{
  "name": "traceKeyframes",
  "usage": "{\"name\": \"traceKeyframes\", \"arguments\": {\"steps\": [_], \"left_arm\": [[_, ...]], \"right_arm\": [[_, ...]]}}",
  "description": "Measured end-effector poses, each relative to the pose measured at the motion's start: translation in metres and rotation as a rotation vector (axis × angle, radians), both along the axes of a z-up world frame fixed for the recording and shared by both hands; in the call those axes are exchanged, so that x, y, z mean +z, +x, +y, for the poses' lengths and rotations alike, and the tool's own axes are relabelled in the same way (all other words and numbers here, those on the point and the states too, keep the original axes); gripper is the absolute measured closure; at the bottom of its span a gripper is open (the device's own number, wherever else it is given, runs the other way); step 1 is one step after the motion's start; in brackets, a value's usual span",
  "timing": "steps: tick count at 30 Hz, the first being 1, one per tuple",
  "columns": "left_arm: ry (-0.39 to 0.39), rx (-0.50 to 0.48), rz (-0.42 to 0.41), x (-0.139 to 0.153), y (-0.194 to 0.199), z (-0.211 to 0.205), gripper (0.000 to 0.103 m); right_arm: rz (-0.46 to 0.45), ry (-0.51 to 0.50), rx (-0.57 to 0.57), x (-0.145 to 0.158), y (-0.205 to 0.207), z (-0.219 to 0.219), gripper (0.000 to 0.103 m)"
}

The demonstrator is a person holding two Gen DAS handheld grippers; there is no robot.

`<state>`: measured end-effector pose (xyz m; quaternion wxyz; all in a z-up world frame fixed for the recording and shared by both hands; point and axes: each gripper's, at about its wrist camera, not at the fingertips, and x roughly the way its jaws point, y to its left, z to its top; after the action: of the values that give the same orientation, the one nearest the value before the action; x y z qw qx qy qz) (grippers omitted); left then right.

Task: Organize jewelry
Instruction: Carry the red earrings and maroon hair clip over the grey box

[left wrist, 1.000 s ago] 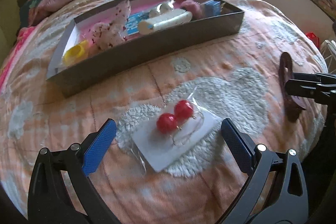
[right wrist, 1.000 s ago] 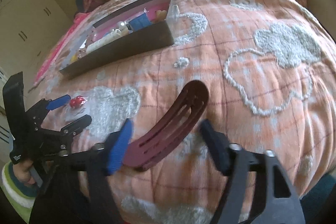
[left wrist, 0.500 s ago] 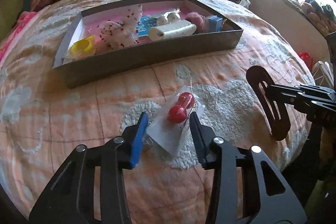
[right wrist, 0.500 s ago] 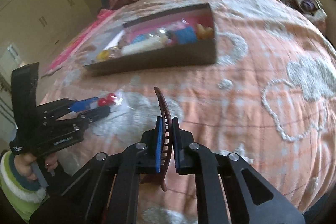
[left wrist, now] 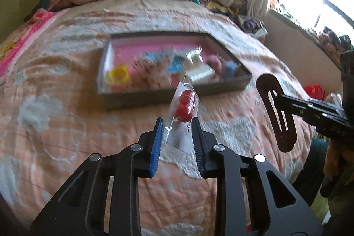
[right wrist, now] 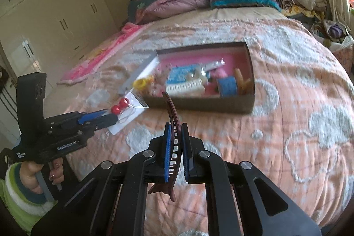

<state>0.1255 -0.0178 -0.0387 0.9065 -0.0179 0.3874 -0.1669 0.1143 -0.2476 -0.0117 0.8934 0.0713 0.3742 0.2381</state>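
- Earrings (left wrist: 184, 108): two red ball earrings in one clear packet (right wrist: 129, 113) with a white card, held above the bedspread (left wrist: 66, 125) in front of the box (left wrist: 137, 100).
- Left gripper (left wrist: 177, 143): one pair of tongs, its jaws closing on the packet, which is pinched between the pads; in the right wrist view it is seen from the side, held by a hand (right wrist: 38, 171) in a striped sleeve.
- One dark red hair clip (right wrist: 173, 123): pinched edge-on in the right gripper (right wrist: 176, 147), whose tongs are pressed together on it; its teeth show between the pads.
- One shallow box with a pink lining sits on the bedspread beyond both grippers.
- Box contents are motion-blurred: a yellow ring (left wrist: 118, 75), a blue piece (right wrist: 227, 86) and a white comb-like item (right wrist: 185, 86) can be picked out; the rest cannot be counted.
- The clip's lower end is hidden behind the right gripper's body.
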Motion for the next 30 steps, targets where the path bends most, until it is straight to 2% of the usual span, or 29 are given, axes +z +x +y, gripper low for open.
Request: {"name": "traceKeyframes", "arguments": {"steps": [4,8,17,22,30], "left_arm": [[-0.013,0.037,-0.036,0.02,0.008,0.013,0.085],[0.008,0.09,-0.073,0.036,0.018,0.022,0.085],[0.024,0.11,-0.107,0.058,0.041,0.026,0.085],[0.024,0.099,-0.107,0.06,0.06,0.018,0.085],[0.015,0.068,-0.087,0.051,0.088,-0.002,0.085]], "right_arm": [[-0.037,0.001,0.002,0.017,0.007,0.005,0.094],[-0.078,-0.007,0.008,0.036,0.017,0.01,0.094],[-0.148,0.001,0.023,0.068,0.048,0.022,0.094],[-0.15,-0.006,0.014,0.071,0.069,0.024,0.094],[-0.119,-0.018,-0.022,0.058,0.102,0.016,0.094]]}}
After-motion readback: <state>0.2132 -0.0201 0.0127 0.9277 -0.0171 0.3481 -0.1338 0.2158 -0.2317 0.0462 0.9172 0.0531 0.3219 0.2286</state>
